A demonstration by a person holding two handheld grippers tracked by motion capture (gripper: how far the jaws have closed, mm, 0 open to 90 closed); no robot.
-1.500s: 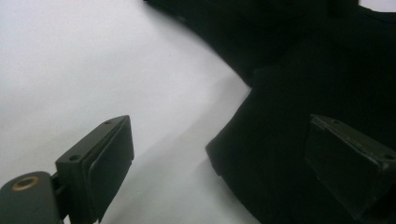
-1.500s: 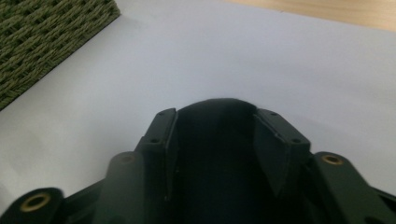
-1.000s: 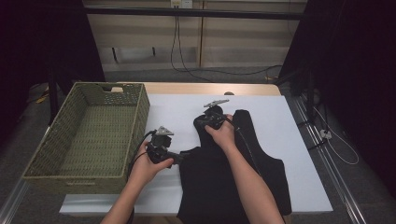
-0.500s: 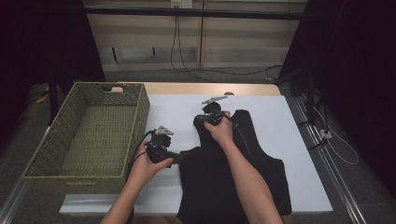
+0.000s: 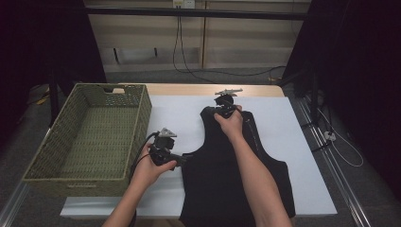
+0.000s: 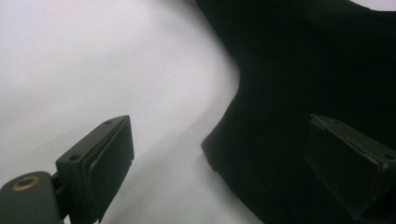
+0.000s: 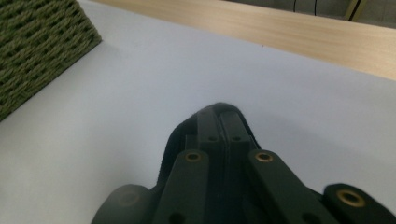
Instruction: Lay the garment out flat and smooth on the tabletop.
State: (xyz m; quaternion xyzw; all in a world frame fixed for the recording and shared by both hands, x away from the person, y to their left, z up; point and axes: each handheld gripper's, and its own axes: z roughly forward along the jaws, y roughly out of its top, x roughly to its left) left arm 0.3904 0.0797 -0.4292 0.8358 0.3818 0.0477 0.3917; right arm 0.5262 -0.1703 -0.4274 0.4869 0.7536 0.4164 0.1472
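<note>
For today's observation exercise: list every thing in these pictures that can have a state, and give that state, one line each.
black vest: spread flat on the white table cover, far shoulder strap pinched.
right gripper: shut on the black vest strap; its jaws have just been closing.
left gripper: open, jaws astride the vest's edge, pads not pressing.
woven basket: upright, empty.

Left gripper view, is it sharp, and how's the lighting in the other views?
Left gripper view: soft, jaws blurred, black garment lacks detail. High view: white mat lit, surroundings dark. Right gripper view: evenly lit, basket crisp, near jaws slightly soft.
</note>
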